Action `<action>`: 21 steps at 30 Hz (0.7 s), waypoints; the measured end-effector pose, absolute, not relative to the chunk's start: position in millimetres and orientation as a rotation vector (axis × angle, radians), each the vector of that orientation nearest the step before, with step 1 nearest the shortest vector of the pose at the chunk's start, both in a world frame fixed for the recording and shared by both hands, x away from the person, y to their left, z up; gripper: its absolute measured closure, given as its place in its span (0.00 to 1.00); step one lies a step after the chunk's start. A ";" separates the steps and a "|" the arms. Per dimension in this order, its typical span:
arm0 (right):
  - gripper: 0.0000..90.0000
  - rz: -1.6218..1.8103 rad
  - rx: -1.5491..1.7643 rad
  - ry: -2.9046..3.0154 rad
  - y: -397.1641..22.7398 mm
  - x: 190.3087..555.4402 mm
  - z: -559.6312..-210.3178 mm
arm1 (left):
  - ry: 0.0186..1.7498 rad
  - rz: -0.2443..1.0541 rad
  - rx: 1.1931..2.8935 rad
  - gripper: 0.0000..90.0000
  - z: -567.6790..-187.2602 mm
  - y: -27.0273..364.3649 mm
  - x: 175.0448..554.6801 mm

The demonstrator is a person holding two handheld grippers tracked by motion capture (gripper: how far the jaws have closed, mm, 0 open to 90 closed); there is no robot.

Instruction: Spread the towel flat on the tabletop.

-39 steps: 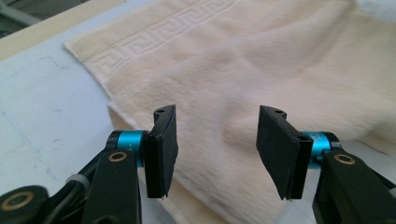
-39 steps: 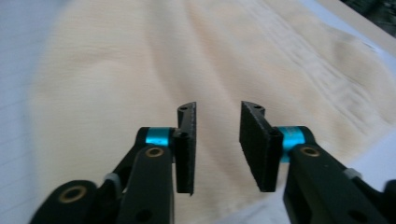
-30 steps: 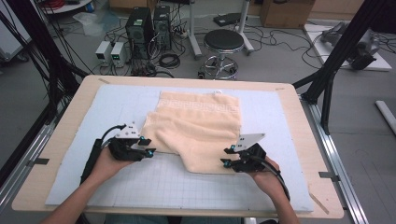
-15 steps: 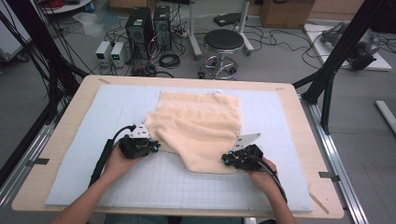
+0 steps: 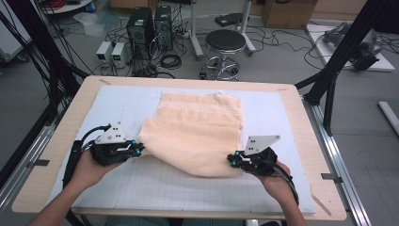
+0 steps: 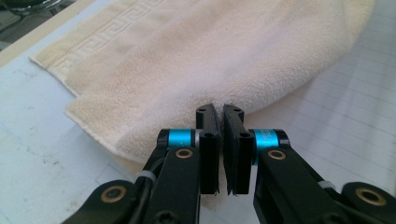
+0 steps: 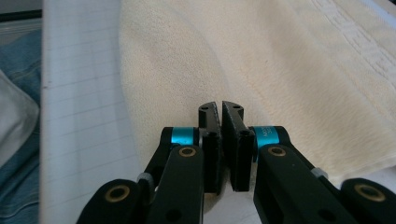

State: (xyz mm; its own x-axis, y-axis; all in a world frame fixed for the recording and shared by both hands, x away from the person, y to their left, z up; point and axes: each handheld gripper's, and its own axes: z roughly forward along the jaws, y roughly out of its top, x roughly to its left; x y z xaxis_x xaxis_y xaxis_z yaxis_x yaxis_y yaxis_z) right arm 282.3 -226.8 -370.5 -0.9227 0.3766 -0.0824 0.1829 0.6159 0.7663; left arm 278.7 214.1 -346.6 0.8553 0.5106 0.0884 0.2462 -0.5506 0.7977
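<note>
A cream towel [image 5: 197, 127] with a patterned band at its far end lies on the white grid mat [image 5: 117, 101]. My left gripper [image 5: 139, 149] is shut on the towel's near left corner. My right gripper [image 5: 230, 160] is shut on the near right corner. Both corners are raised, so the near edge sags between them above the mat. In the left gripper view the jaws [image 6: 220, 116] are pressed together with the towel [image 6: 210, 56] spreading away from them. The right gripper view shows the same: closed jaws [image 7: 219, 114] against the towel [image 7: 280, 70].
The mat covers most of a wooden table [image 5: 301, 108]. Black frame posts [image 5: 339, 61] stand at the table's right and left sides. Beyond the far edge are a round stool [image 5: 226, 42], computer towers [image 5: 146, 23] and cables on the floor.
Both grippers moved inward onto the towel's near corners, closed on them and rose. The towel's near edge has come up off the mat and shifted toward the far side.
</note>
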 end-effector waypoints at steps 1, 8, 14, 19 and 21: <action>0.96 1.211 0.452 2.603 -226.8 276.0 -367.5 | 0.539 0.399 2.169 0.95 -344.0 215.5 273.2; 0.93 1.277 0.350 2.630 -228.3 218.2 -343.1 | 0.423 0.315 2.163 0.94 -319.0 227.3 200.4; 0.75 1.239 0.383 2.636 -229.2 217.5 -341.8 | 0.422 0.219 2.087 0.71 -326.1 232.8 212.6; 0.72 1.173 0.432 2.660 -220.3 257.9 -372.4 | 0.444 0.244 2.134 0.65 -372.0 217.1 251.8; 0.70 1.179 0.470 2.675 -217.6 274.1 -385.7 | 0.469 0.243 2.133 0.62 -391.9 213.6 268.9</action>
